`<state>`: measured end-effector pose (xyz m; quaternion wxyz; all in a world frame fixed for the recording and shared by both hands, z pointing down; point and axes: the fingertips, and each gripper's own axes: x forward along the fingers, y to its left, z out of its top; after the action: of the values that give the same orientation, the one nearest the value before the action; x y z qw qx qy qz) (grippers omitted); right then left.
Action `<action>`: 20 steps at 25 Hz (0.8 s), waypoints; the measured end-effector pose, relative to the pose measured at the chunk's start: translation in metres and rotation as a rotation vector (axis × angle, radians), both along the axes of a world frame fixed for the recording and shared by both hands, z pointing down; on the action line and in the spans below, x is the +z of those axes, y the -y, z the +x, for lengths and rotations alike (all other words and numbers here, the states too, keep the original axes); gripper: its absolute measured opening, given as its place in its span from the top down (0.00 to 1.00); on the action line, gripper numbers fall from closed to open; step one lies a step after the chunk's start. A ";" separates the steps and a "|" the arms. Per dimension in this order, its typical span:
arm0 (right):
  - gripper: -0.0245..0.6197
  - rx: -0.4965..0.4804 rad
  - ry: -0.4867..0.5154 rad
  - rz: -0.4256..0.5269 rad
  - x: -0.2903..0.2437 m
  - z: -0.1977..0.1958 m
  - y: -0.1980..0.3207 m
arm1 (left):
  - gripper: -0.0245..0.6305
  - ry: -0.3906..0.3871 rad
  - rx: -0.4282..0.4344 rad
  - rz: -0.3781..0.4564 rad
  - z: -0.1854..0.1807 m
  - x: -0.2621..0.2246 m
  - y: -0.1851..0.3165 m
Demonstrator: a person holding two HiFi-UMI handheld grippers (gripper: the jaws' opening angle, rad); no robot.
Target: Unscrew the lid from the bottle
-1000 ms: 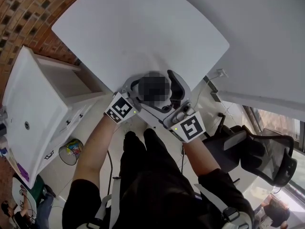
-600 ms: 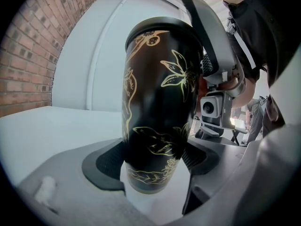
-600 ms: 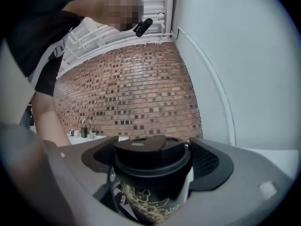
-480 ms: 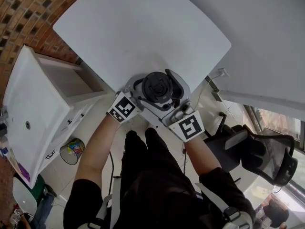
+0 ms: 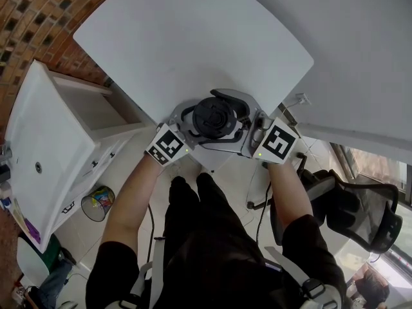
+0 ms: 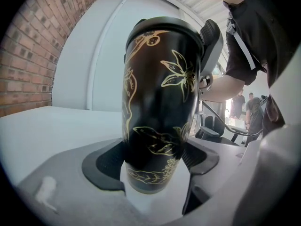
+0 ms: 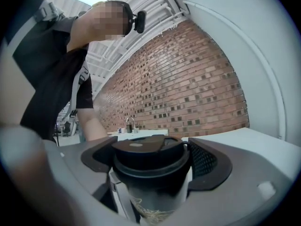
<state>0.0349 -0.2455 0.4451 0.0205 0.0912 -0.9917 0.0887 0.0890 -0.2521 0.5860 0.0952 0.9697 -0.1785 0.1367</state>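
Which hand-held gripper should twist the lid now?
The right hand-held gripper: its jaws have just been closing, lid between them. The left hand-held gripper clamps the bottle low down, steadying it.

We note bright even light, a washed-out table [image 5: 193, 37], soft sheen on the bottle [image 6: 160, 102], fisheye bending and black corners in gripper views.

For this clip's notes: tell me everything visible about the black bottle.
The black bottle with gold flower-and-leaf line drawings looks glossy, like coated metal, and tapers toward its base. It is held roughly upright at the near edge of the white table. Its black lid, with a flip tab on top, is still on. The left claw clamps its lower body; the right claw, whose jaws have just been closing, grips the lid.
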 end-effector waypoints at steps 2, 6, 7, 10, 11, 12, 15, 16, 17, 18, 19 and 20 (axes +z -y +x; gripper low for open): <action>0.25 -0.010 0.004 0.010 -0.002 -0.002 0.000 | 0.39 -0.001 -0.001 0.000 -0.001 0.000 0.000; 0.25 0.053 0.019 0.021 -0.003 0.001 0.001 | 0.39 0.001 -0.001 0.001 0.001 -0.001 0.000; 0.22 0.076 0.024 0.020 -0.002 0.002 0.002 | 0.39 0.000 -0.001 0.002 0.001 -0.001 0.000; 0.15 0.169 0.046 0.025 -0.005 0.006 0.004 | 0.38 -0.002 -0.001 0.001 0.000 -0.001 0.000; 0.15 0.208 0.050 0.035 -0.006 0.007 0.005 | 0.38 -0.001 -0.001 0.000 -0.001 -0.001 0.000; 0.15 0.249 0.051 0.047 -0.007 0.009 0.006 | 0.38 -0.001 -0.001 0.000 -0.001 -0.001 0.000; 0.15 0.352 0.059 0.047 -0.005 0.011 0.007 | 0.38 0.000 -0.001 0.001 -0.001 0.000 0.000; 0.15 0.371 0.065 0.042 -0.004 0.010 0.008 | 0.38 0.000 -0.002 0.000 -0.001 0.000 0.000; 0.15 0.387 0.070 0.041 -0.004 0.009 0.008 | 0.38 -0.001 -0.002 0.000 -0.001 0.000 0.000; 0.15 0.403 0.070 0.045 -0.004 0.008 0.009 | 0.38 -0.001 -0.002 0.000 -0.001 0.000 -0.001; 0.15 0.422 0.066 0.054 -0.004 0.008 0.010 | 0.38 -0.002 -0.002 0.000 0.000 0.000 -0.001; 0.15 0.443 0.059 0.066 -0.004 0.008 0.011 | 0.38 -0.002 -0.002 0.001 0.000 0.000 -0.001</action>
<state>0.0426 -0.2564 0.4407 -0.0313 0.3047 -0.9500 0.0612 0.0893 -0.2515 0.5858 0.0949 0.9698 -0.1793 0.1357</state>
